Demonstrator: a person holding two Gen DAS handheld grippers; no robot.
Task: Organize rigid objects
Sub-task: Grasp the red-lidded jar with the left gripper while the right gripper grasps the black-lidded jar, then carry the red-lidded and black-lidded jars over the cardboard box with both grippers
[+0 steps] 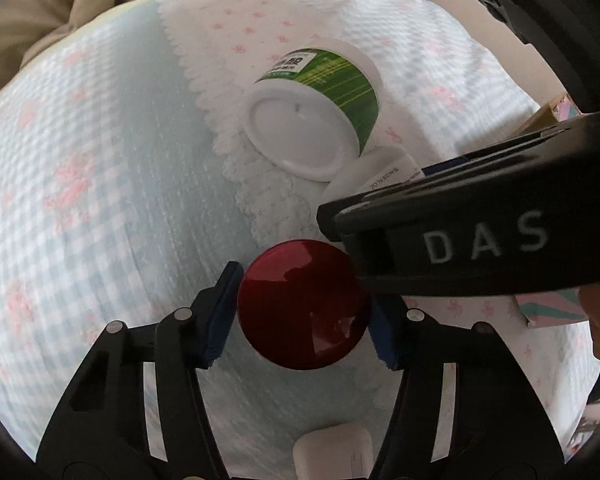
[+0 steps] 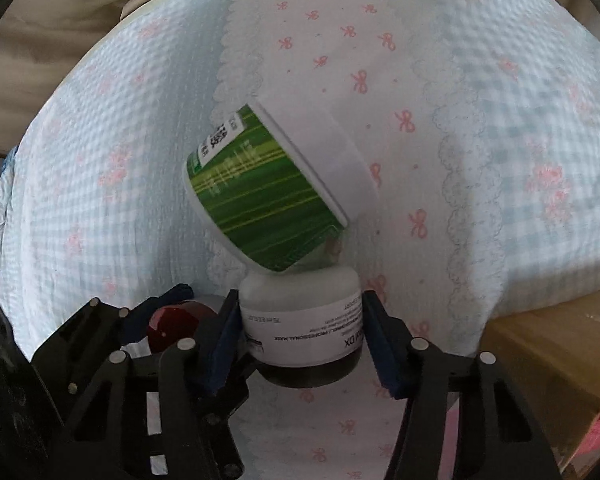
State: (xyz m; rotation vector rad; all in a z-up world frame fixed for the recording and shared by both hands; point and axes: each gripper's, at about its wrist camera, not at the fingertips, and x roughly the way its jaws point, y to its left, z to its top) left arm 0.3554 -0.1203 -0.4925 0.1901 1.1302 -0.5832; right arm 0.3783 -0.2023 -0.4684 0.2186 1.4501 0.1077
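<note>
early in the task by the look of it: nothing sorted yet, three containers clustered on the blue-and-white checked quilted bedspread. left gripper closed in on the glossy dark-red round lid, blue pads touching both sides. right gripper closed on the squat white labelled jar, pads against its sides. green-labelled white tub lying tipped, leaning on the white jar, likely to roll once the jar lifts. little room between the two grippers, nearly touching; open cloth to the left; brown cardboard box just beside on the right; small white case near the left gripper's base.
</note>
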